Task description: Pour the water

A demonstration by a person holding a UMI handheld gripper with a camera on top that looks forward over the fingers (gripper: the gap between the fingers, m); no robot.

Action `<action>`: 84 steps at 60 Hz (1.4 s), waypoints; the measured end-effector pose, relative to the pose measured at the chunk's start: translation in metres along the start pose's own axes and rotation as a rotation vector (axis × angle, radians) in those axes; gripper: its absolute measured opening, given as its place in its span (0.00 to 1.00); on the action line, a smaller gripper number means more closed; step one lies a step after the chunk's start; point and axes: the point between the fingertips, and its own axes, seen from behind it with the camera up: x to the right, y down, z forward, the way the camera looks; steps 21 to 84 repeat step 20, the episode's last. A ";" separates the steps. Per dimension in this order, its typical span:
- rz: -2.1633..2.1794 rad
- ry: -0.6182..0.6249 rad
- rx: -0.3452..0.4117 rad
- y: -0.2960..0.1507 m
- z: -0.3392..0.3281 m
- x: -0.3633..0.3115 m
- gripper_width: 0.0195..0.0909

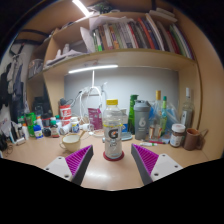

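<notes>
The gripper (pixel 112 160) was spread wide. A Gatorade bottle (pixel 113 130) stood upright on the bench (pixel 40 152) between its fingers, with gaps either side.

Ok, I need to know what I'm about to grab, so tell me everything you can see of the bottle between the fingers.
The bottle stands upright on the wooden desk, between the gripper's two open fingers, with a gap at each side, so neither pad presses on it. It looks like clear plastic, with a pale cap on top and a white label bearing a large G with an orange mark. Its contents cannot be made out. Nothing but the desk touches it.
</notes>
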 end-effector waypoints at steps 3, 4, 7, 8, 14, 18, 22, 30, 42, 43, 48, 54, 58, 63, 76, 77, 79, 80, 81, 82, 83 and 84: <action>0.040 -0.003 0.005 -0.002 -0.023 -0.002 0.91; 0.052 -0.006 0.007 -0.003 -0.031 -0.003 0.91; 0.089 -0.011 0.017 -0.004 -0.053 -0.005 0.91; 0.099 -0.014 0.021 -0.005 -0.060 -0.006 0.91; 0.121 -0.027 0.054 -0.009 -0.095 -0.007 0.91; 0.112 -0.027 0.048 -0.003 -0.109 -0.004 0.91; 0.111 -0.025 0.048 0.001 -0.114 -0.002 0.91; 0.111 -0.025 0.048 0.001 -0.114 -0.002 0.91; 0.111 -0.025 0.048 0.001 -0.114 -0.002 0.91; 0.111 -0.025 0.048 0.001 -0.114 -0.002 0.91; 0.111 -0.025 0.048 0.001 -0.114 -0.002 0.91; 0.111 -0.025 0.048 0.001 -0.114 -0.002 0.91; 0.111 -0.025 0.048 0.001 -0.114 -0.002 0.91; 0.111 -0.025 0.048 0.001 -0.114 -0.002 0.91; 0.111 -0.025 0.048 0.001 -0.114 -0.002 0.91; 0.111 -0.025 0.048 0.001 -0.114 -0.002 0.91; 0.111 -0.025 0.048 0.001 -0.114 -0.002 0.91; 0.111 -0.025 0.048 0.001 -0.114 -0.002 0.91; 0.111 -0.025 0.048 0.001 -0.114 -0.002 0.91; 0.111 -0.025 0.048 0.001 -0.114 -0.002 0.91; 0.111 -0.025 0.048 0.001 -0.114 -0.002 0.91; 0.111 -0.025 0.048 0.001 -0.114 -0.002 0.91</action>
